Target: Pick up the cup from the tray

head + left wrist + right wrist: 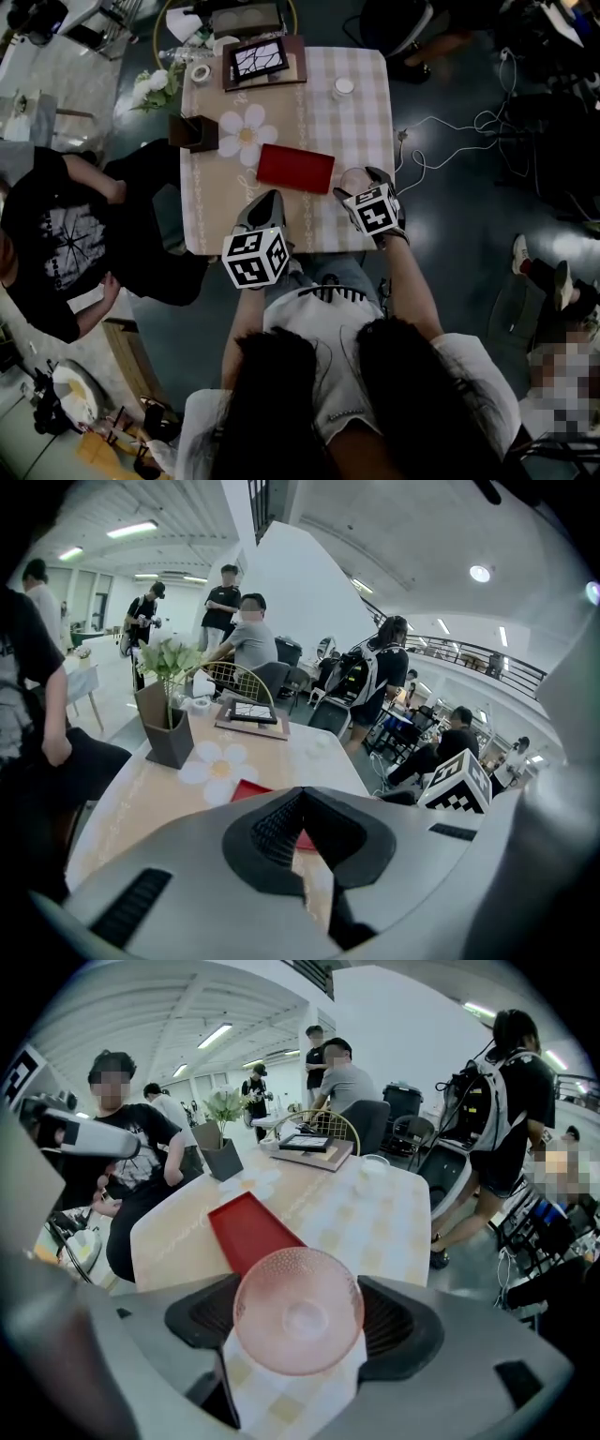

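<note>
At the near left, the left hand-held gripper (pixel 269 199) was seen closed and empty over the near edge of the check-clothed bench (pixel 347 122), apparently parked out of the way. The flat red rectangular tray (pixel 295 168) was found bare at the middle. Just to its right, the pink dimpled glass cup (pixel 298 1309) was clamped between the wide-set jaws of the right hand-held gripper (pixel 364 183), clear of the tray, so the pick-up was judged essentially done.

Right gripper (pixel 298 1324): jaws set wide, pads (pixel 208 1314) pressing opposite sides of pink translucent cup (pixel 298 1302). Cup dotted in texture, round face toward camera, clear of red tray (pixel 246 1230). Tray flat on checked table (pixel 380 1218) beyond cup. Far end of table: dark planter (pixel 223 1159) with green plant, stacked frame (pixel 312 1145). People seated and standing around.
</note>
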Demonstrator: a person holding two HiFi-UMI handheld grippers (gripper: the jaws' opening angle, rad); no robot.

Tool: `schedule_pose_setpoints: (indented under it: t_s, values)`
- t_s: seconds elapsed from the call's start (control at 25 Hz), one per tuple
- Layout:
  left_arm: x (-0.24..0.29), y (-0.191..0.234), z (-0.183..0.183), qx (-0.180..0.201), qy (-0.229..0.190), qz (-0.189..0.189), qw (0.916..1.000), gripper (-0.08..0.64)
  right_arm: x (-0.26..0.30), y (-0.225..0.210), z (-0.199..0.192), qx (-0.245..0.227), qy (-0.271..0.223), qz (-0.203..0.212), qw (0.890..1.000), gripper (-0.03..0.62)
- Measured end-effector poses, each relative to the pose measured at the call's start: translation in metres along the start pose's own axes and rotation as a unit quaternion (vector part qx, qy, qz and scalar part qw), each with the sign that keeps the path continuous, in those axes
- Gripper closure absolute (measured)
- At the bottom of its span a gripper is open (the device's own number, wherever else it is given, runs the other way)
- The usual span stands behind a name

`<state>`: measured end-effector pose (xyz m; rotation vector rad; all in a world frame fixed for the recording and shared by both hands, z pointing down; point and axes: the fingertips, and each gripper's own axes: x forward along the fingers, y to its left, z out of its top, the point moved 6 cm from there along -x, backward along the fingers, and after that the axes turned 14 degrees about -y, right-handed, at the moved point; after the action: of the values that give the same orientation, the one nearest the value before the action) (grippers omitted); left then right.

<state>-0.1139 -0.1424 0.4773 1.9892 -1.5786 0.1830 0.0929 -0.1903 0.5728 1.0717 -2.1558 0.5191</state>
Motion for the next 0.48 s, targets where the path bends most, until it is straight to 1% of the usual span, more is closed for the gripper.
schedule_pose_setpoints:
  t_s: [0.12, 0.24, 0.36, 0.48]
  values:
    - [-0.001, 0.0, -0.001, -0.014, -0.005, -0.012, 0.9998, 0.554, -0.002, -0.005, -0.01, 0.003, 0.006, -0.007, 1.0, 0.196]
    - [-0.002, 0.002, -0.001, -0.029, -0.011, -0.011, 0.9995, 0.554, -0.004, -0.007, -0.018, 0.01, 0.003, -0.008, 1.0, 0.196]
    - [-0.003, 0.004, -0.001, -0.028, -0.014, -0.003, 0.9995, 0.554, -0.005, -0.009, -0.02, 0.012, -0.001, -0.005, 1.0, 0.196]
    - [-0.005, 0.006, 0.0, -0.026, -0.014, 0.001, 0.9996, 0.554, -0.006, -0.009, -0.023, 0.021, -0.006, -0.012, 1.0, 0.196]
